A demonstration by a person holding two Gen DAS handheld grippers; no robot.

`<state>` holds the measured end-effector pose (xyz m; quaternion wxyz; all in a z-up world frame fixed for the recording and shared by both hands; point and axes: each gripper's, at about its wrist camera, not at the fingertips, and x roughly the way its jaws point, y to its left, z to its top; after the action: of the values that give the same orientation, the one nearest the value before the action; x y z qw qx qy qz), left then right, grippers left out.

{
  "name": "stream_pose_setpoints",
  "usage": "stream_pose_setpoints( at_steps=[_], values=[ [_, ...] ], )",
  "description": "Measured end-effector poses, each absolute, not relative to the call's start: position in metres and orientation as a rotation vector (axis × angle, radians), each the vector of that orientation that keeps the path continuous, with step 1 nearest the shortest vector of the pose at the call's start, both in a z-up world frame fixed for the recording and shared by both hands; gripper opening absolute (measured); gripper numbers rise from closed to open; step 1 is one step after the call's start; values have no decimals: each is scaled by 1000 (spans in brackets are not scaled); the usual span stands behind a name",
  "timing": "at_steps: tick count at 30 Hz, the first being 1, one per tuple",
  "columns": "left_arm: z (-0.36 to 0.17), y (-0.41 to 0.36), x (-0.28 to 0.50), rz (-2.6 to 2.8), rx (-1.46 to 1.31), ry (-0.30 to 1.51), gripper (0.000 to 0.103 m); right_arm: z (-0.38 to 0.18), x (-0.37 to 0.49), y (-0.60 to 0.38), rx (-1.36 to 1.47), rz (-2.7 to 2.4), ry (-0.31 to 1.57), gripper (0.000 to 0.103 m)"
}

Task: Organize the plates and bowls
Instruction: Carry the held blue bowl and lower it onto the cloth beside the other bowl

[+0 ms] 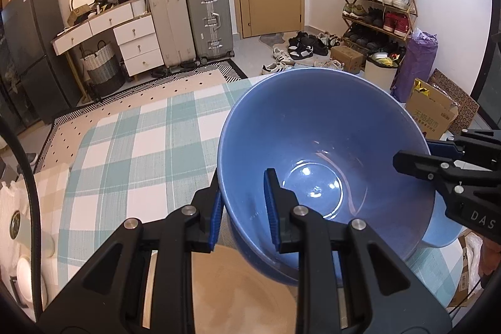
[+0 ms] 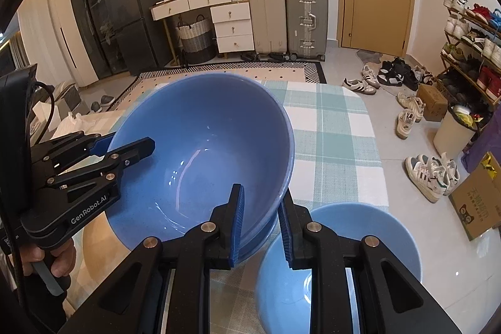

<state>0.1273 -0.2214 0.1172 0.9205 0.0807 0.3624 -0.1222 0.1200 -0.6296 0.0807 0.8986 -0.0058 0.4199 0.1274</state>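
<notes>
A large blue bowl [image 1: 325,146] [image 2: 203,146] is held over the checked tablecloth [image 1: 131,152]; a second rim under it in the right wrist view suggests another bowl nested beneath. My left gripper [image 1: 242,208] straddles its left rim, one finger inside and one outside, closed on the wall. My right gripper [image 2: 261,223] grips the opposite rim the same way; it shows in the left wrist view [image 1: 438,165]. A lighter blue bowl [image 2: 338,265] [image 1: 444,233] sits under the right gripper. A tan plate [image 1: 238,287] lies under the left gripper.
The table edge [image 2: 372,127] runs on the right, with shoes on the floor [image 2: 407,115] beyond. White tissue paper [image 1: 12,199] lies at the table's left side. Suitcases [image 1: 191,21] and a drawer unit [image 1: 134,36] stand by the far wall.
</notes>
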Motion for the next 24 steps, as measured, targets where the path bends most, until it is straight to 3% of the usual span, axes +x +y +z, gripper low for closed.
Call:
stream_pose_setpoints(
  at_steps=[24],
  values=[
    [41,-212,168,-211,193,826,21,27,131,-608,-127,230,929,22]
  ],
)
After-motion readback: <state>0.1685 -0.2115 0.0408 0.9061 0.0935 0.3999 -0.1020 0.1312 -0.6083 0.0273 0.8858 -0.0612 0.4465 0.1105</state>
